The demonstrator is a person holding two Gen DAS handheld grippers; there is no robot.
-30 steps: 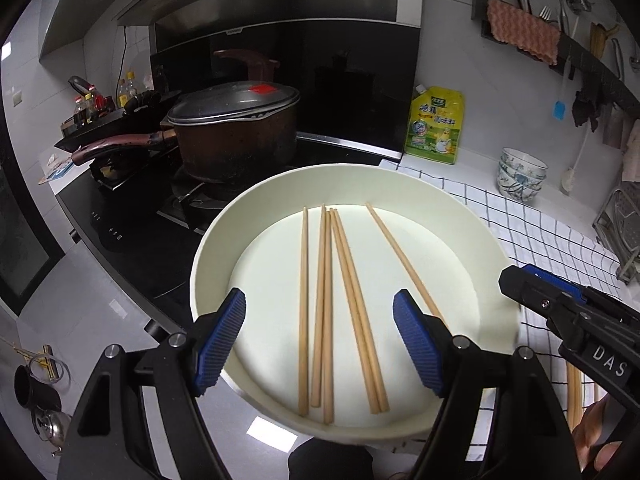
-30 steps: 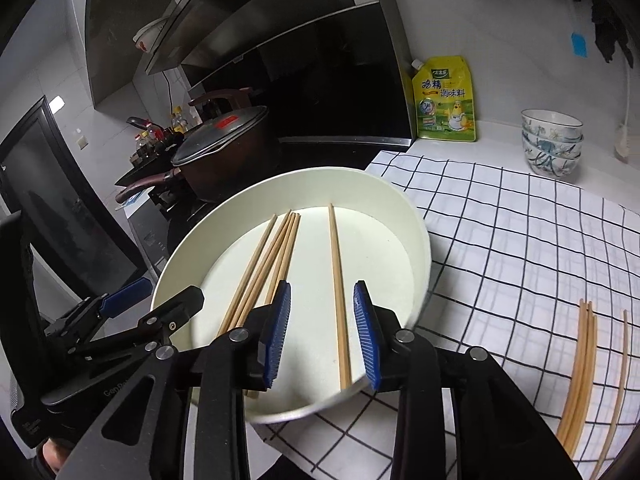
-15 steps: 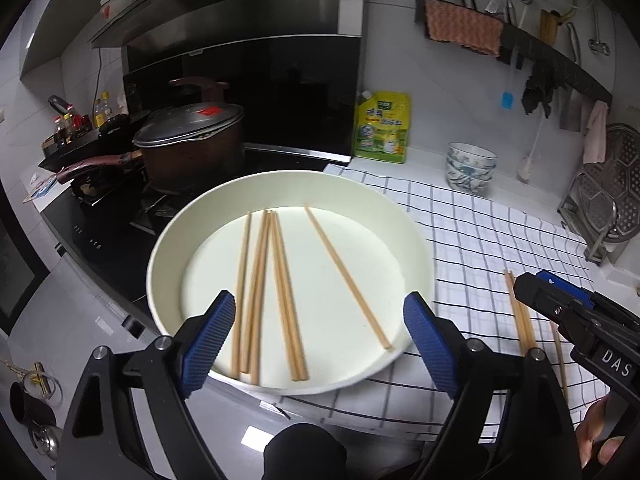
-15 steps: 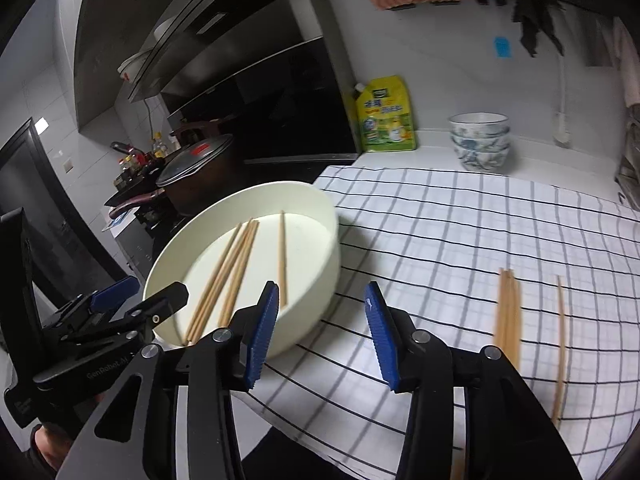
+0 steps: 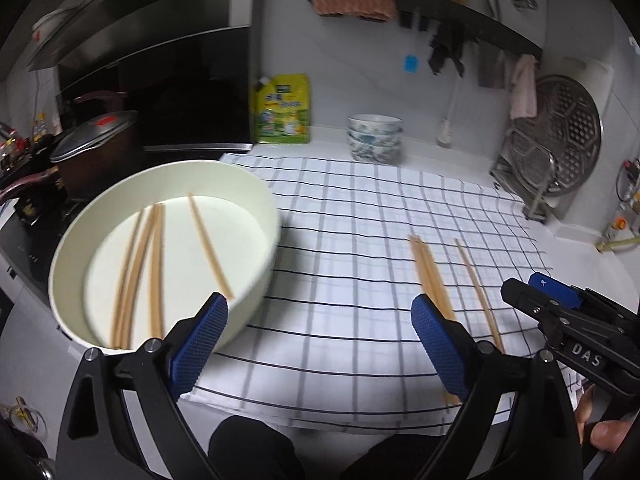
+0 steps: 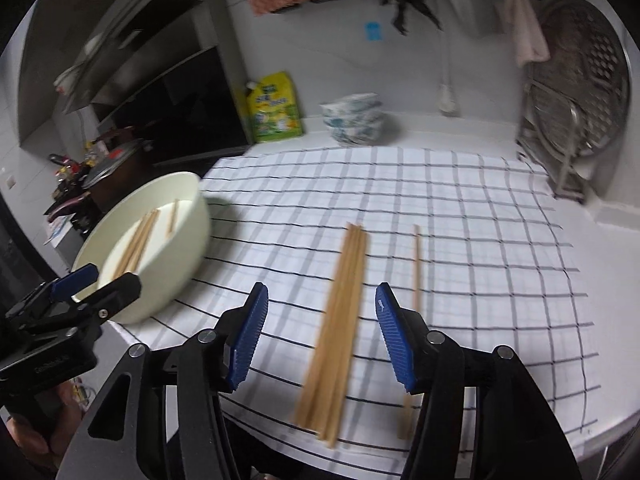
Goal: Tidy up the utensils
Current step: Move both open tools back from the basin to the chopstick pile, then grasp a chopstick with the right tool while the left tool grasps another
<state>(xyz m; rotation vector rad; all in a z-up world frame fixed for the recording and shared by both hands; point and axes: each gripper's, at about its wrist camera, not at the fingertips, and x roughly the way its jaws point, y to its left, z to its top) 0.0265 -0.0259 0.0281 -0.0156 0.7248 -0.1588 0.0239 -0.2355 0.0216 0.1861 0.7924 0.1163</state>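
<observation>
A cream round basin stands at the left edge of the checked cloth with several wooden chopsticks in it. A bundle of chopsticks and a single chopstick lie on the cloth to its right. My right gripper hovers above the bundle. Its jaws are opening and the pads touch nothing. My left gripper hangs over the cloth between the basin and the bundle, its jaws wide and still opening, with nothing in them. Each gripper shows in the other's view: the right gripper and the left gripper.
A stack of patterned bowls and a yellow pouch stand at the back wall. A lidded pot sits on the stove to the left. A metal rack with a perforated steel plate stands at the right. The counter's front edge is close below.
Both views have swung right, from over the basin to the checked cloth with the loose chopsticks. Both grippers' jaws have widened. The chopsticks in the basin have stayed put.
</observation>
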